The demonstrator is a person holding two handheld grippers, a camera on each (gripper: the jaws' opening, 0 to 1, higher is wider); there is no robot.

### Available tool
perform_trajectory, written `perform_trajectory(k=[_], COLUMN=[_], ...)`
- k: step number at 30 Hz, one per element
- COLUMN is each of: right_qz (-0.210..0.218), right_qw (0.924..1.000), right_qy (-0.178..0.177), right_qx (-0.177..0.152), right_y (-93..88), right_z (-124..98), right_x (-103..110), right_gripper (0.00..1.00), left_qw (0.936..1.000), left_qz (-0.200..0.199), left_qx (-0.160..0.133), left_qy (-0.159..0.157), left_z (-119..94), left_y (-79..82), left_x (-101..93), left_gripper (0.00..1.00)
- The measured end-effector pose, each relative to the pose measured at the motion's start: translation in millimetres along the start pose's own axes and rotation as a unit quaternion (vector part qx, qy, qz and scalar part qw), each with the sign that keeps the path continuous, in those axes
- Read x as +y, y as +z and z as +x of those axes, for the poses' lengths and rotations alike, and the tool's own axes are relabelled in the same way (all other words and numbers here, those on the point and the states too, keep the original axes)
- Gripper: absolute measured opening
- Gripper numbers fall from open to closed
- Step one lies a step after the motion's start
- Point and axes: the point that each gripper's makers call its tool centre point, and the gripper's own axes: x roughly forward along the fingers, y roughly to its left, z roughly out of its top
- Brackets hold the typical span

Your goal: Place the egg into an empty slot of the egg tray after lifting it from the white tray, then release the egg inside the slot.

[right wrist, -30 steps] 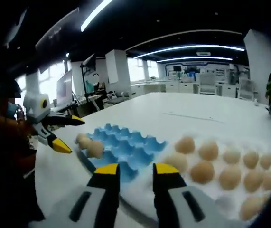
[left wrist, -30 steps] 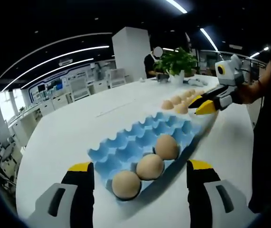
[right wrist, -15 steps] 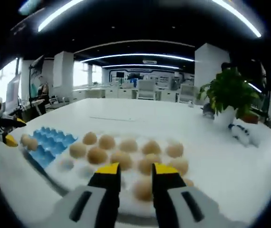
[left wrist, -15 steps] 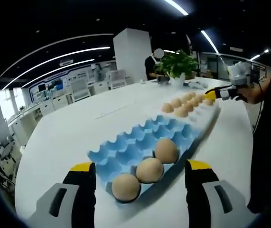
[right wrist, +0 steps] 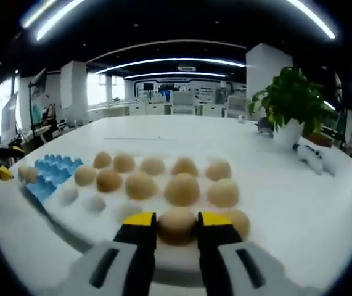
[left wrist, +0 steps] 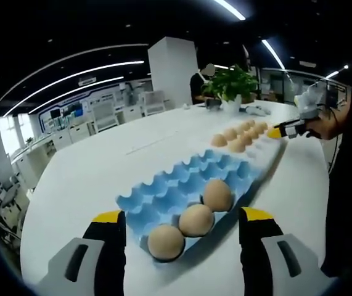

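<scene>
While the right hand-held gripper [right wrist: 176, 220] is hovering low over the near row of the white tray [right wrist: 58, 217], its two yellow-tipped jaws are standing narrowly apart on either side of a brown egg [right wrist: 177, 222]; whether the tips are touching the shell cannot be told from the right gripper view. That egg is sitting in the tray's nearest row, just beside another egg at its right, with more brown eggs resting in the rows beyond it. The blue egg tray [right wrist: 51, 172] is lying at the left end of the white tray, with an egg at its near edge.

In the left gripper view, the left hand-held gripper [left wrist: 182, 225] is hanging spread wide above the white counter [left wrist: 89, 166], its jaws flanking the near end of the blue egg tray [left wrist: 182, 185] and gripping nothing. Three eggs [left wrist: 196, 219] are sitting in a line along the tray's near edge, while the remaining blue slots are lying open. Beyond it, the white tray [left wrist: 268, 148] is stretching away with its rows of eggs, and the right hand-held gripper [left wrist: 275, 132] is showing at the tray's far end, carried by a person's hand [left wrist: 325, 123].

A potted plant [right wrist: 290, 105] is standing on the counter beyond the white tray, against a background of office desks and ceiling light strips.
</scene>
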Motion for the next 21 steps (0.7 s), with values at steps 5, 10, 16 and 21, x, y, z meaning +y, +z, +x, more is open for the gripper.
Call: perform_trajectory(k=[5, 10, 16, 21], right_qz=[0.016, 0.049, 0.055, 0.060], right_qw=[0.9999, 0.9986, 0.9978, 0.9966], right_qy=[0.003, 0.013, 0.029, 0.048], right_qx=[0.003, -0.017, -0.023, -0.028], right_y=[6.2, 22.9, 30.6, 37.6], right_z=[-3, -12, -12, -11], right_x=[0, -1, 8, 22], right_gripper=[0.24, 0.24, 0.24, 0.24], left_qw=[1.0000, 1.0000, 1.0000, 1.0000], left_qz=[-0.003, -0.006, -0.003, -0.003], left_qx=[0.002, -0.001, 0.002, 0.005], left_qy=[0.001, 0.002, -0.004, -0.006], left_z=[-1, 0, 1, 1], left_y=[-1.6, -1.4, -1.7, -2.6], left_x=[1.8, 4.0, 1.6, 0.3], left_gripper=[0.74, 0.74, 0.74, 0.70])
